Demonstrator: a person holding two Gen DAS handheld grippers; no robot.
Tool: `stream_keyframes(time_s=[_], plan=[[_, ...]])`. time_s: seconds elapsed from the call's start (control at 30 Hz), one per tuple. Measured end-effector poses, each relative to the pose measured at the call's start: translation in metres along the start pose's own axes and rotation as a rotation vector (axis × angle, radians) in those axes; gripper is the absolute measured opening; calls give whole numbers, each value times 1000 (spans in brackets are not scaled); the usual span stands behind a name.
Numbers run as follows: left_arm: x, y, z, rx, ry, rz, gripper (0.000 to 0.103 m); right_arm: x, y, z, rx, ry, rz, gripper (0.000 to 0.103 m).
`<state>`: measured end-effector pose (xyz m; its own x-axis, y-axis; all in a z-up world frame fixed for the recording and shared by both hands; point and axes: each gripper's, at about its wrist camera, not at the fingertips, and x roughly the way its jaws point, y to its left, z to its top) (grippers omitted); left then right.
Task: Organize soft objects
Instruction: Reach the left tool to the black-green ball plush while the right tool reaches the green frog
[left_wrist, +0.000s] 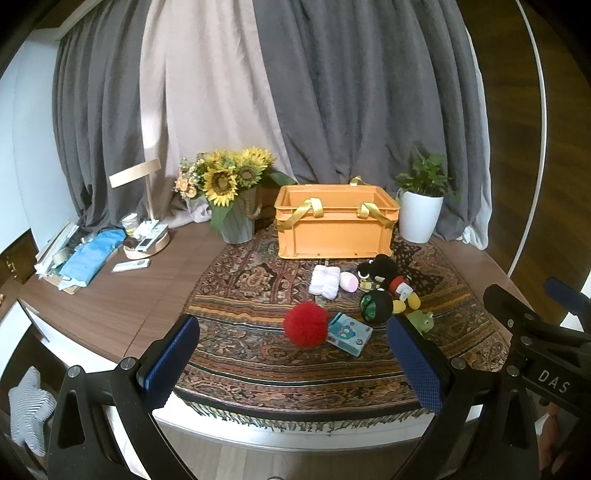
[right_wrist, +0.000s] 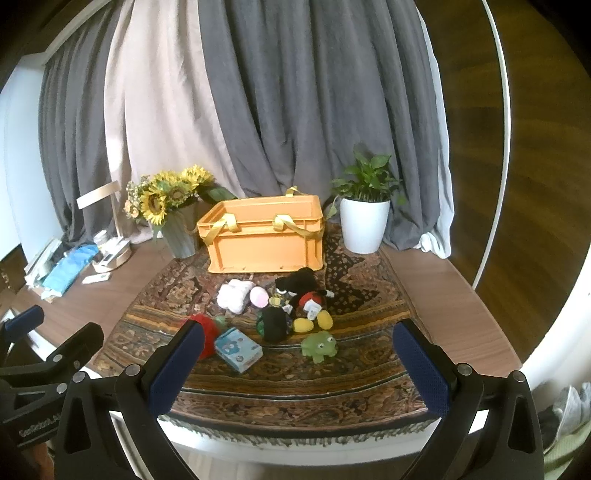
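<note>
"DAS" is printed on the right tongs (right_wrist: 299, 363) body. Both the right and left tongs (left_wrist: 293, 360) hang wide open and empty, above the table's (left_wrist: 122, 306) near edge.

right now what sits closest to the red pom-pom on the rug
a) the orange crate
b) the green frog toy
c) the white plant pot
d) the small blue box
d: the small blue box lies right beside the red pom-pom, while the green frog toy, orange crate and white plant pot are farther off.
</note>
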<state>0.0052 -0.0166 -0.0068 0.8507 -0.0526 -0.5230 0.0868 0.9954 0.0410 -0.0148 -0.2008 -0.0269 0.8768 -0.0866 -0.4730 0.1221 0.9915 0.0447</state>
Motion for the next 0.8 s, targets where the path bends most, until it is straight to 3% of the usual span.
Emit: stream_keyframes(time_s=[0.37,0.6,0.8], plan=[[31,-15,0,50,36,-62,103,36,-18,-7,35,70,-25,103],[67,-26,8,145,53,-117,103,70,-24,-9,72,125,-69,102],[112,-34,19,257,73,-209,103,107,-26,-10,122,173,-110,102]])
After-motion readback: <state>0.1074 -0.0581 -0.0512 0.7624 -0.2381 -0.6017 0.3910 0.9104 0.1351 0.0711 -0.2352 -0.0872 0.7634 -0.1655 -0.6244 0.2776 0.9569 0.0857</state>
